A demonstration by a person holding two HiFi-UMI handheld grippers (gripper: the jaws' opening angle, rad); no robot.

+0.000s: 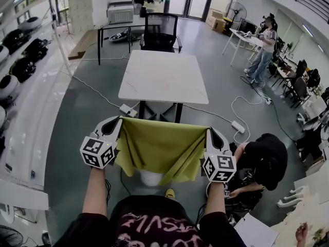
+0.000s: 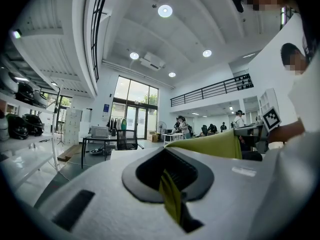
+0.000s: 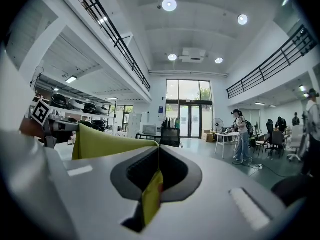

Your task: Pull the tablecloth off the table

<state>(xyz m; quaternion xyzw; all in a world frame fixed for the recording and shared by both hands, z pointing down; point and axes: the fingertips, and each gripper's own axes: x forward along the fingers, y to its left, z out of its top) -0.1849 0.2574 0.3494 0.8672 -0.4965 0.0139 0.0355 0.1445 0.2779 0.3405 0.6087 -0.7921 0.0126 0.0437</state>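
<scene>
The pull looks finished: the white square table [image 1: 159,76] ahead stands bare, and the single yellow-green fabric tablecloth [image 1: 159,147] hangs clear of it, well short of its near edge, stretched between the two grippers at the person's front. The left gripper [image 1: 116,125] has its jaws closed on one upper corner of the cloth, and the right gripper [image 1: 212,134] has its jaws closed on the other. The next move probably calls for carrying the cloth aside and letting go. One table, one cloth, two grippers.
</scene>
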